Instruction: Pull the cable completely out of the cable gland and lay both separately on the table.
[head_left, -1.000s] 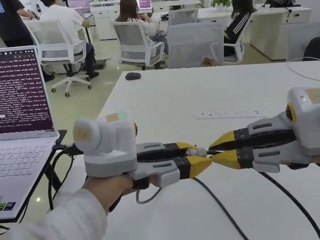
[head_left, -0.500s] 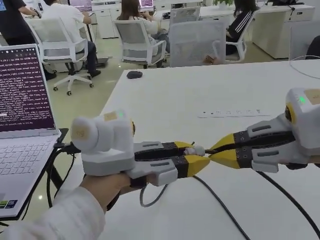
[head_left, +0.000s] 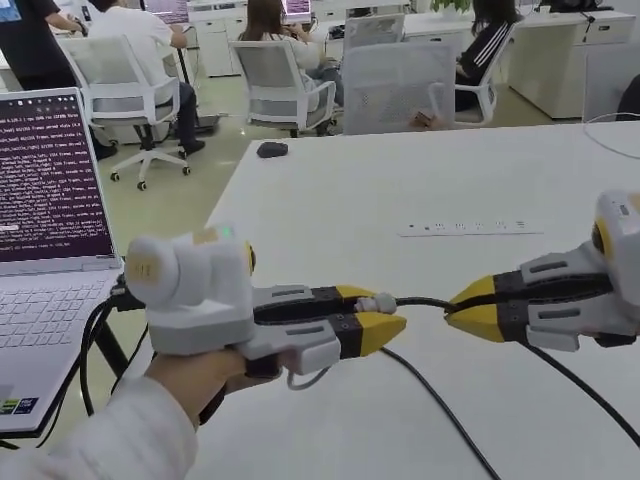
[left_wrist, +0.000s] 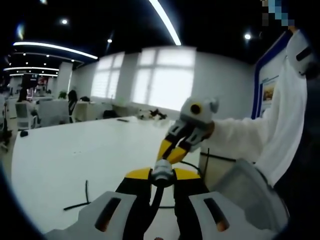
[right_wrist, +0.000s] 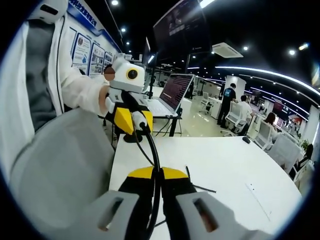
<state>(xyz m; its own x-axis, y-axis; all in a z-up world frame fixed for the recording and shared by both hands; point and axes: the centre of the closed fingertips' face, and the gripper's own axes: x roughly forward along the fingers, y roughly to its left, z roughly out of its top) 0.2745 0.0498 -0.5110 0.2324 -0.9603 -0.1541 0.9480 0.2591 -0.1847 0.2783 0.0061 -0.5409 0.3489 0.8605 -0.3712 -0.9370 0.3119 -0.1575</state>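
Your left tongs (head_left: 388, 309) were clamped on the cable gland (head_left: 378, 301), a small pale-grey fitting with a rounded end, held above the near part of the white table (head_left: 400, 190). The thin black cable (head_left: 421, 300) ran out of the gland's right end in a short, nearly level stretch to your right tongs (head_left: 452, 303), which were pinched shut on it. The two tong tips stood near each other but apart. More black cable lay on the table beneath, running toward the near edge.
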